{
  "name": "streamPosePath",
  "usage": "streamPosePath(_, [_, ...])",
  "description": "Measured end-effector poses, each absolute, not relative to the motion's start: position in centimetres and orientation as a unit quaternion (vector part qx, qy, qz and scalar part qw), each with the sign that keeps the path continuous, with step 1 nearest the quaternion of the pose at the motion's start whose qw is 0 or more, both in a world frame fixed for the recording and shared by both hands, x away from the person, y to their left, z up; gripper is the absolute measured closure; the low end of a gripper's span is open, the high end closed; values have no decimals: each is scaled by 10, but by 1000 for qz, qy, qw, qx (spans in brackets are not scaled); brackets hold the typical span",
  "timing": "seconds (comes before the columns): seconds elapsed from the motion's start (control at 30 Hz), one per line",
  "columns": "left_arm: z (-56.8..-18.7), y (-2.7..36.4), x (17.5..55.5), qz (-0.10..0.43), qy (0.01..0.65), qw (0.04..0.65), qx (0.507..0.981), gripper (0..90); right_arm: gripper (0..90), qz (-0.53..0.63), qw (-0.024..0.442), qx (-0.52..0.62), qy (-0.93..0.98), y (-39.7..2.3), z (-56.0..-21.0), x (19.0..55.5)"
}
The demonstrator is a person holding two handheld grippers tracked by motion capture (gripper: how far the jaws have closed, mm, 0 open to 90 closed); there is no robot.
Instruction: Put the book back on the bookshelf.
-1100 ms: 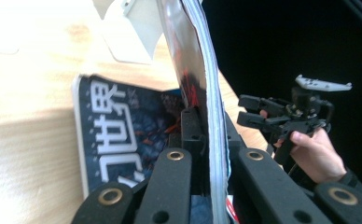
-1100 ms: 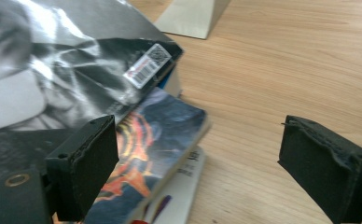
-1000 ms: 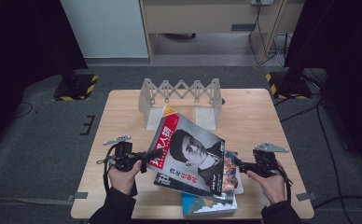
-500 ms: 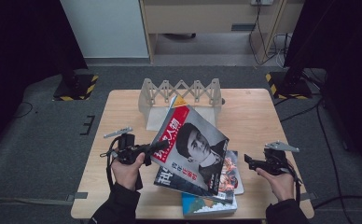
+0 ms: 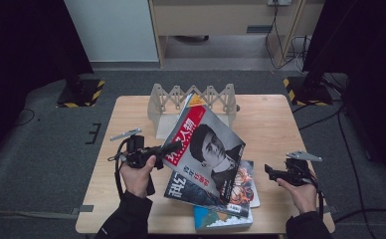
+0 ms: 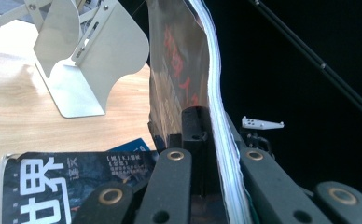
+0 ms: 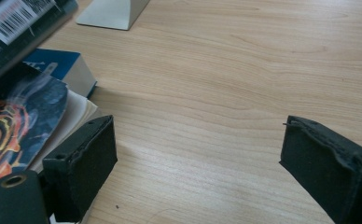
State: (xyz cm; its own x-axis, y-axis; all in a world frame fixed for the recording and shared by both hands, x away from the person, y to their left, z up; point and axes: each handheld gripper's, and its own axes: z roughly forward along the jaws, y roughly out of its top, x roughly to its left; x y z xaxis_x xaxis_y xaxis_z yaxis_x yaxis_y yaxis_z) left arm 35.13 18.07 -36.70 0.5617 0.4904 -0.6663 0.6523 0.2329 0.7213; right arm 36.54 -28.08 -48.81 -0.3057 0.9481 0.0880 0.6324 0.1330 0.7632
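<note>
A magazine with a red title band and a portrait on its cover is lifted and tilted above the table, its top edge near the rack. My left gripper is shut on its left edge; the left gripper view has the page edges running up between the jaws. Under it lies a dark magazine with white characters, then a colourful cover and a blue book. My right gripper stands open over bare wood to the right of the stack.
A pale accordion-style book rack stands at the back middle of the wooden table. The right side of the table is bare wood. Dark floor with cables surrounds the table.
The left gripper has raised and tilted the portrait magazine higher toward the rack. The right gripper has let go of the magazine and drawn back to the right, now open.
</note>
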Motion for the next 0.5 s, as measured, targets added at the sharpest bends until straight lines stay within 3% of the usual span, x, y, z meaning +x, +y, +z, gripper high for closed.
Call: streamPosePath(0.5, [-338,196,360,-27,457,655,600,861,82,321,212,544,746,-286,-507,372])
